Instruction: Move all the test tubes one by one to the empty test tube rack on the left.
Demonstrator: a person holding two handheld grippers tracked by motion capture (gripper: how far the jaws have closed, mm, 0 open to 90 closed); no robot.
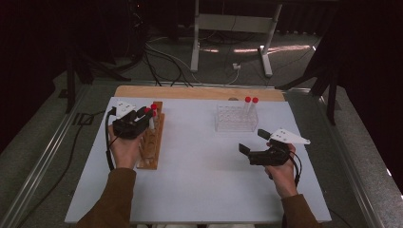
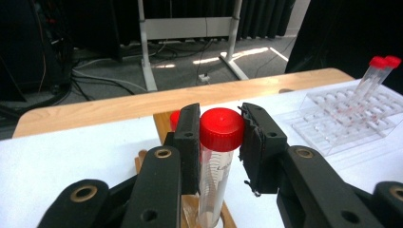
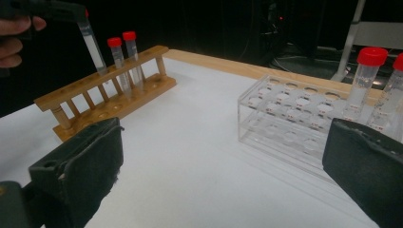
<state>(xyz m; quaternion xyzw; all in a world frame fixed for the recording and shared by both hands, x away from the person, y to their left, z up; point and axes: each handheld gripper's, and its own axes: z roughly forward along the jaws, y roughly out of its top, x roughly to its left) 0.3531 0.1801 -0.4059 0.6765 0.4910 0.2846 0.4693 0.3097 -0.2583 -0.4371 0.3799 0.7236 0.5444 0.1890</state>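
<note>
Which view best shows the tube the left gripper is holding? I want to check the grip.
The left gripper view: the red-capped tube stands close up between the left gripper pads, clamped below the cap. The right gripper view shows it tilted over the wooden rack; the high view shows it small.

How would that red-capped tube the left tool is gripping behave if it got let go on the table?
The tube looks like clear, rigid plastic, so probably stiff and light. It appears empty, so little weight to steady it. Being round and slender, it would likely tip and roll if set loose on the white table, which is why the wooden rack holds it. The left tool grips just below its cap.
</note>
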